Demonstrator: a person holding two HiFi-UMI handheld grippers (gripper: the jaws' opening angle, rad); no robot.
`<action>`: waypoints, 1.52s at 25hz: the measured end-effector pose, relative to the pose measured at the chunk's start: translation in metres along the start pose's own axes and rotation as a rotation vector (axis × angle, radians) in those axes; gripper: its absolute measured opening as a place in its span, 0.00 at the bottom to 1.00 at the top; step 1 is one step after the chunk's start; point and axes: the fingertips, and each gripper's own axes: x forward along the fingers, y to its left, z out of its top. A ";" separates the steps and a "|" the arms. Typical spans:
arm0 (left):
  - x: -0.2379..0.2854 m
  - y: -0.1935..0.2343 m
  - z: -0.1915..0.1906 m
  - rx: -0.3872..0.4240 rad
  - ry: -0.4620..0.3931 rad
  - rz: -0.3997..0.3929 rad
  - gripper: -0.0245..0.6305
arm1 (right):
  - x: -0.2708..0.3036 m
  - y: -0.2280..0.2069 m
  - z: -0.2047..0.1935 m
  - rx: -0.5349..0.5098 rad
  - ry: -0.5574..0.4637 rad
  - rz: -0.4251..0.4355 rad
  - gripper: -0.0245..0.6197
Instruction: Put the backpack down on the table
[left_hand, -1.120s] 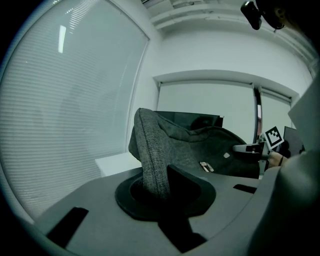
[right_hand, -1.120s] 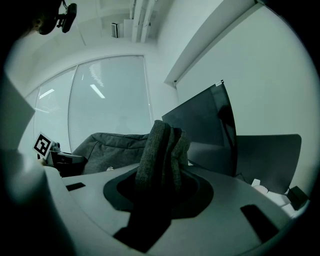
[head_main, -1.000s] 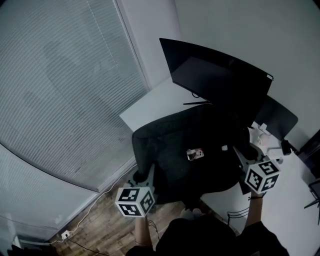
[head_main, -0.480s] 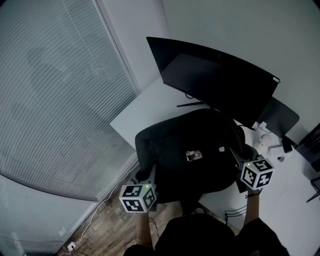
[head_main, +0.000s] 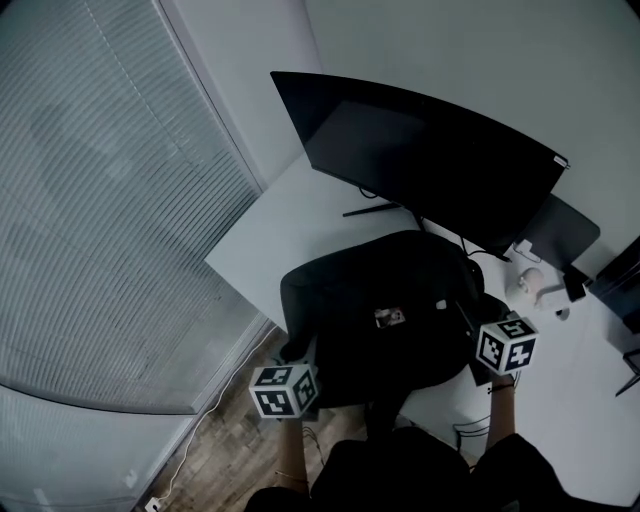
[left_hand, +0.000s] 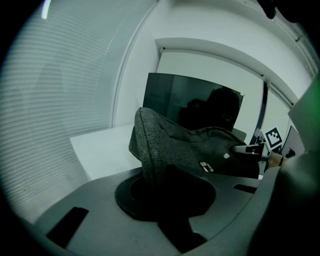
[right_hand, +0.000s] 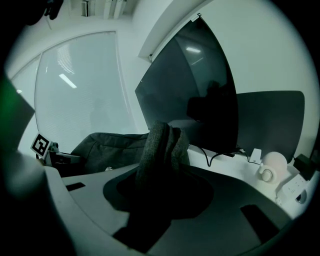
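The dark grey backpack (head_main: 380, 300) hangs low over the white table (head_main: 265, 235), in front of the monitor, with a small tag on its upper face. My left gripper (head_main: 300, 352) is shut on the backpack's left edge, and a fold of grey fabric (left_hand: 157, 145) runs in between its jaws. On the bag's right edge my right gripper (head_main: 466, 314) is shut on a bunched fold of fabric (right_hand: 160, 145). From the left gripper view the right gripper (left_hand: 250, 149) shows across the bag. Whether the bag's underside touches the table is hidden.
A wide curved black monitor (head_main: 420, 150) stands behind the bag, with a second dark panel (head_main: 568, 230) to its right. A small white round object (head_main: 530, 282) and cables lie at the table's right. Window blinds (head_main: 100, 200) fill the left, above a wooden floor (head_main: 215, 450).
Both grippers have come down with the backpack, which now sits lower and nearer the tabletop. Both grips are unchanged.
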 end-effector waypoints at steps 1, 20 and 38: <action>0.005 0.001 -0.002 -0.005 0.009 -0.005 0.13 | 0.003 -0.003 -0.003 0.005 0.007 -0.004 0.22; 0.053 0.016 -0.024 -0.032 0.129 -0.035 0.15 | 0.034 -0.032 -0.042 0.093 0.129 -0.027 0.22; 0.082 0.031 -0.043 -0.047 0.235 -0.002 0.28 | 0.049 -0.054 -0.072 0.157 0.235 -0.042 0.26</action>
